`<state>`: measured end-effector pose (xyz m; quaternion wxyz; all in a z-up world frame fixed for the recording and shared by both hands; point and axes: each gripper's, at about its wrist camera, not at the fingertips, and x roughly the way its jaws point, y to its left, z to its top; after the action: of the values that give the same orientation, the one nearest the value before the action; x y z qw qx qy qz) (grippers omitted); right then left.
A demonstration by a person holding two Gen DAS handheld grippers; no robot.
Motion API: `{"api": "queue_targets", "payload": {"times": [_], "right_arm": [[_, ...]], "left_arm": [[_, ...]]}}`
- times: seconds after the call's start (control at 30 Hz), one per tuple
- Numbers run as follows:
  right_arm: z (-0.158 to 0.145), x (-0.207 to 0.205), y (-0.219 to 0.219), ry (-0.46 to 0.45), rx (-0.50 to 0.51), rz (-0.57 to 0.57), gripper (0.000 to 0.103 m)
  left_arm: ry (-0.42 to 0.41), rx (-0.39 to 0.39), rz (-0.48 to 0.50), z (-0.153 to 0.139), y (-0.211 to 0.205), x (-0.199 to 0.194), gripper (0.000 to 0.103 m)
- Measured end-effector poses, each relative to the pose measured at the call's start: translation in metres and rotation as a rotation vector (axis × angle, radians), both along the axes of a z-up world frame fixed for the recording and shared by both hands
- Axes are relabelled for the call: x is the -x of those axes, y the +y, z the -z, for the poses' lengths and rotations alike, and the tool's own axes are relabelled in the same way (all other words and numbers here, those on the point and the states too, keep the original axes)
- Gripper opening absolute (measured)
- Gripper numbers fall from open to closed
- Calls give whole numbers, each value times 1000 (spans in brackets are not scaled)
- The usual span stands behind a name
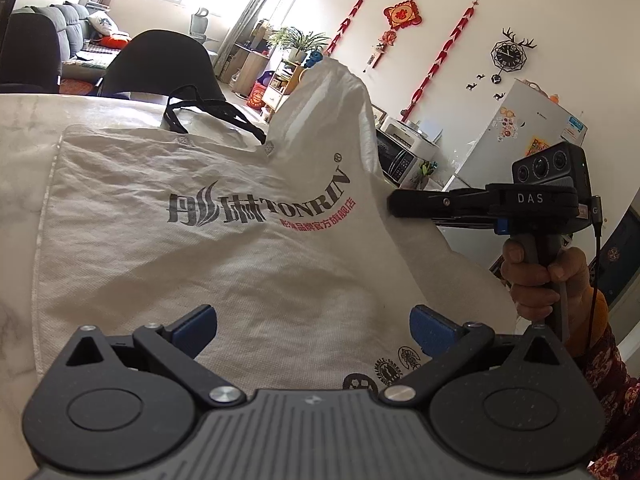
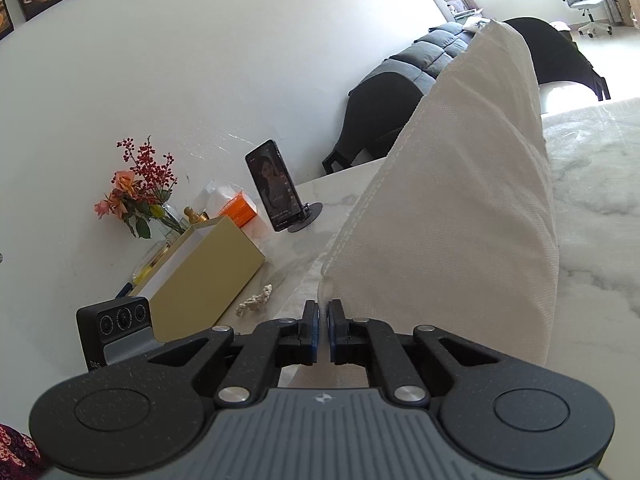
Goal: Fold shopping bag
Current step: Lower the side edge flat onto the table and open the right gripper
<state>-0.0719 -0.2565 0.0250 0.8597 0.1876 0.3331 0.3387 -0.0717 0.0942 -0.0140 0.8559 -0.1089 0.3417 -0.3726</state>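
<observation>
Showing a crinkled white non-woven shopping bag (image 1: 224, 240) on a marbled table (image 2: 600, 184): right gripper (image 2: 323, 324) clamped on its lifted edge, apparently; left gripper (image 1: 314, 326) spread wide, tilted downward.

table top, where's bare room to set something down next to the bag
Bare marble table lies beyond the lifted shopping bag, toward the dark chair. In the left wrist view a free strip borders the bag's left edge. It is crowded by the wall: phone stand, gold box, flower vase.

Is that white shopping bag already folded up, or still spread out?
Mostly spread out. The shopping bag lies printed side up on the table, while the right gripper, shut on its edge, lifts one side.
</observation>
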Motion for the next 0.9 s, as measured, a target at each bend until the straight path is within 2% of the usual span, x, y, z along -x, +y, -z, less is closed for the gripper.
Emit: {"api": "queue_targets", "payload": {"times": [0.27,0.4,0.57,0.67,0.8,0.9], "right_arm": [[7,11,-63,30,120,185,12],[9,13,-79,49,268,288,18],[6,10,-79,61,418,328,21],[2,5,-73,37,529,337,29],[-4,-10,-72,37,621,353,53],[-9,-22,-71,24,664,333,56]], "left_arm": [[-40,-69,2,-22,-11,-11,102],[-50,-118,6,-33,-26,-20,102],[-99,-199,17,-45,-54,-37,102],[-107,-225,38,-48,-70,-52,102],[-78,-240,46,-46,-86,-79,102],[-61,-244,30,-39,-94,-98,102]]}}
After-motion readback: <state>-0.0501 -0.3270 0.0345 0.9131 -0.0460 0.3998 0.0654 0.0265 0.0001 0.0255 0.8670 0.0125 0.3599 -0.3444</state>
